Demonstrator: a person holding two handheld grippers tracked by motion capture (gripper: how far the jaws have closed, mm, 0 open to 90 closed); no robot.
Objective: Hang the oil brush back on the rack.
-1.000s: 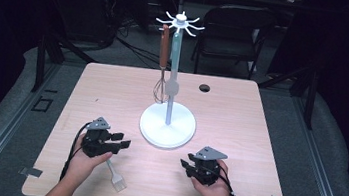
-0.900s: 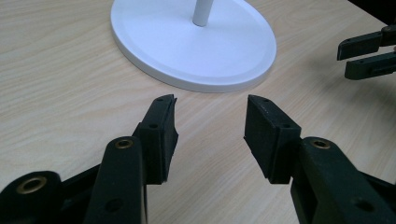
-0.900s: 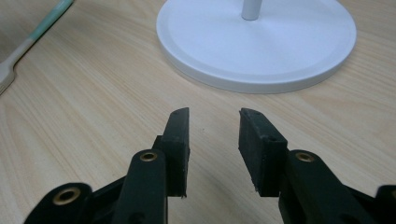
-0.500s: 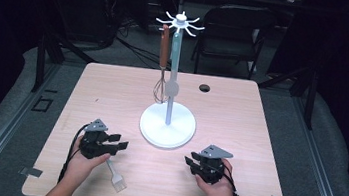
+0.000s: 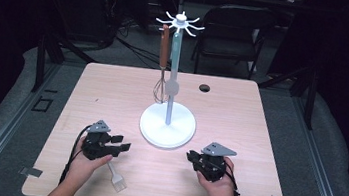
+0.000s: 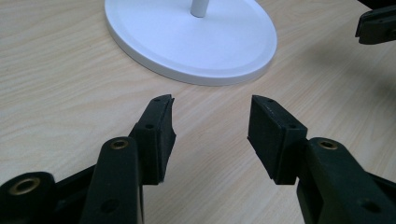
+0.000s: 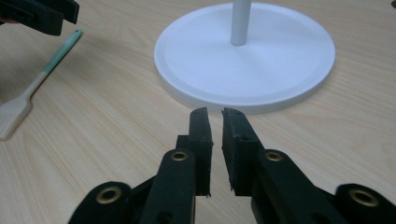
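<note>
High view: two grippers near the tabletop's front edge. The left gripper (image 5: 124,142) is spread, nothing between; the right gripper (image 5: 189,155) has just been closing, nearly pressed together, empty. One brush (image 5: 115,179) lies by the front edge. One whisk (image 5: 162,71) hangs on the one stand (image 5: 167,122), mid-tabletop.

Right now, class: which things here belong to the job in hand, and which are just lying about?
Likely in the job: brush, white hook stand, whisk hanging on it.
Just about: black chair behind the table; black hole in tabletop.
</note>
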